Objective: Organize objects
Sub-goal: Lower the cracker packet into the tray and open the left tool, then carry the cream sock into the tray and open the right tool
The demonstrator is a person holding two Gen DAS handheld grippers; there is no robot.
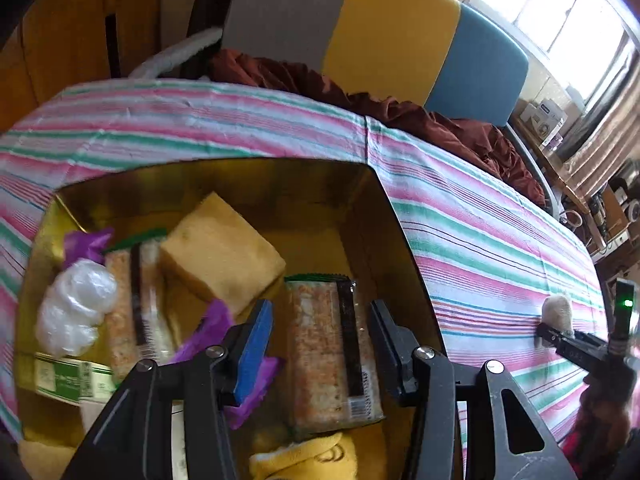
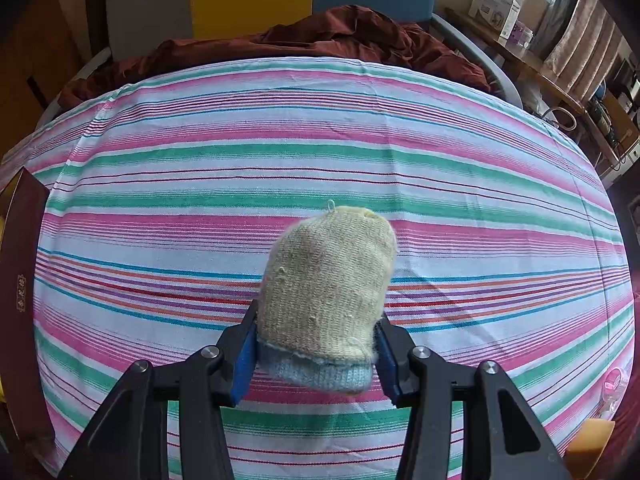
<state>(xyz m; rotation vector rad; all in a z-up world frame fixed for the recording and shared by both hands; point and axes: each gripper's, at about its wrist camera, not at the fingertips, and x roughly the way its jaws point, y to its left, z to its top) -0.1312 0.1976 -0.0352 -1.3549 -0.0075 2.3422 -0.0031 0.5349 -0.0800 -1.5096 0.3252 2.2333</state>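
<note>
Sock [image 2: 326, 296] sits squeezed in the right gripper [image 2: 316, 356] above the striped table [image 2: 160, 160], ready for the box [image 1: 400, 240] at nine o'clock. Left gripper [image 1: 320, 344] hangs partly open over the box, holding nothing.

1. Daylight floods in from the blown-out, glaring window [image 1: 560, 8] at upper right.
2. Both views bulge with fisheye distortion, their corners dark.
3. The gold-lined open box [image 1: 400, 248] looks dim, its contents slightly blurred.
</note>
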